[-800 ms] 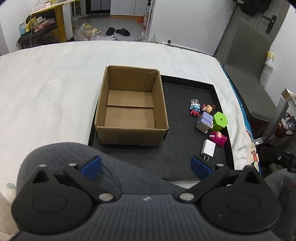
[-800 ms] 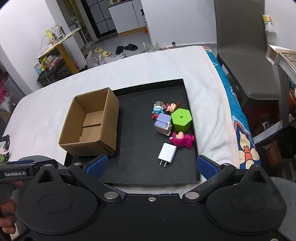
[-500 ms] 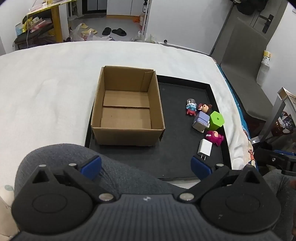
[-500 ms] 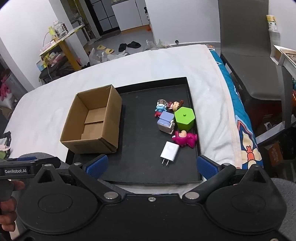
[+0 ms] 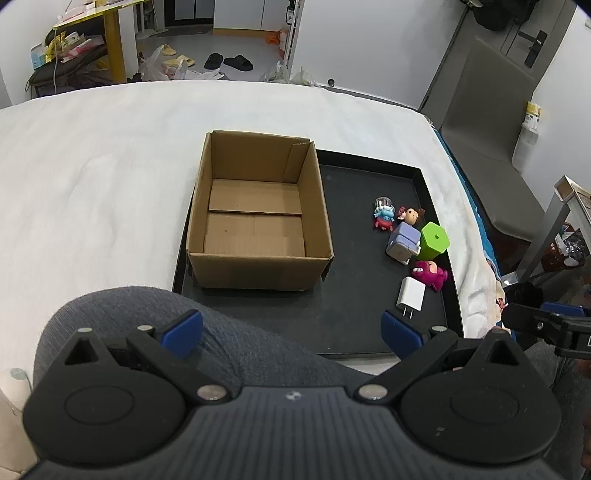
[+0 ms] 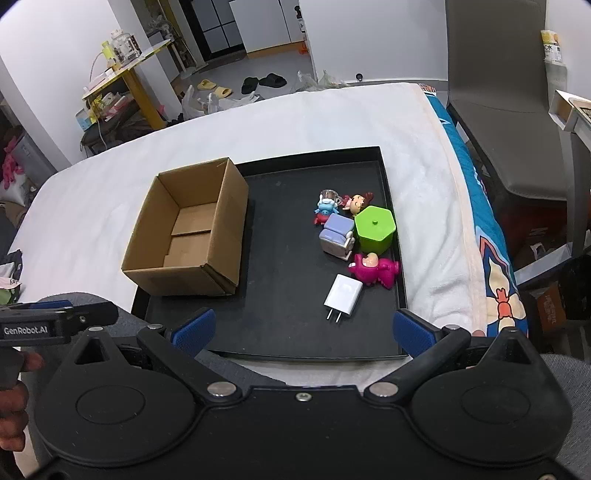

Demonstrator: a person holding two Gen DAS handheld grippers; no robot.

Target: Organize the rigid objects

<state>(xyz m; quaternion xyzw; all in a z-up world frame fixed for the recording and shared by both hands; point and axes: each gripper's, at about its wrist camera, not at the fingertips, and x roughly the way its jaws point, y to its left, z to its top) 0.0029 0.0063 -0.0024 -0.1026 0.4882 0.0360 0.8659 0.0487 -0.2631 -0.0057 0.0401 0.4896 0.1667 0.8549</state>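
An empty cardboard box stands on the left part of a black tray. On the tray's right lie a white charger, a magenta figure, a green hexagonal block, a lilac cube toy, a blue figure and a small doll. My left gripper hovers open above a grey knee, near the tray's front edge. My right gripper is open above the front of the tray, short of the charger.
The tray rests on a white bed cover. A grey chair stands to the right of the bed. A yellow table and slippers are beyond the bed. A person's grey-clad knee lies under the left gripper.
Both grippers have drawn slightly back and up from the tray, so the box and toys look a little smaller. Both stay open.
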